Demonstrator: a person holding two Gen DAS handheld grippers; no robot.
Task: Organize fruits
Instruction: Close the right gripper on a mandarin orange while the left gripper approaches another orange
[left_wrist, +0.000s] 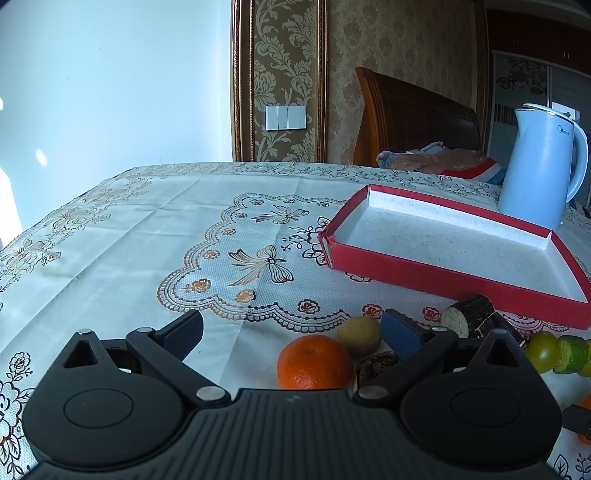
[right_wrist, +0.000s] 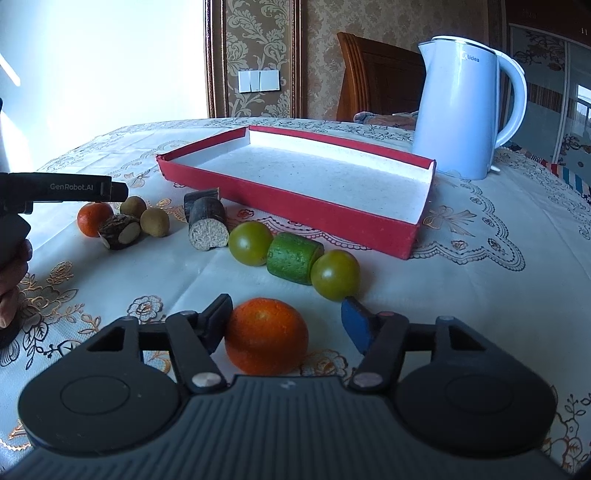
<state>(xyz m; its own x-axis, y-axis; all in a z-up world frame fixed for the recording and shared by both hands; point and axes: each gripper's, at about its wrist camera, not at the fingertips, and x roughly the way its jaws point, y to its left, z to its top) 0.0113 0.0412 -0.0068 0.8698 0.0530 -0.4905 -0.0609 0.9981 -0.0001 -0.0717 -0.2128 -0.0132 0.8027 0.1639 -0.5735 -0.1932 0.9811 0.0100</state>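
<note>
An orange (right_wrist: 266, 339) lies on the tablecloth between the fingers of my right gripper (right_wrist: 286, 310). The black left finger touches its side, while the blue-padded right finger (right_wrist: 354, 321) stands clear of it, so the jaws are open. My left gripper (left_wrist: 291, 325) is wide open over the cloth, with a second orange (left_wrist: 314, 363) and a brown kiwi (left_wrist: 359, 334) near its right finger. In the right wrist view two green tomatoes (right_wrist: 250, 243) flank a cucumber piece (right_wrist: 293, 263). The red tray (right_wrist: 321, 221) behind them holds nothing.
Dark cane pieces (right_wrist: 208, 223), brown kiwis (right_wrist: 155, 221) and a cut nut-like piece (right_wrist: 120, 232) lie left of the tray. A pale blue kettle (right_wrist: 461, 107) stands behind the tray's right corner. A hand (right_wrist: 11, 288) shows at the left edge.
</note>
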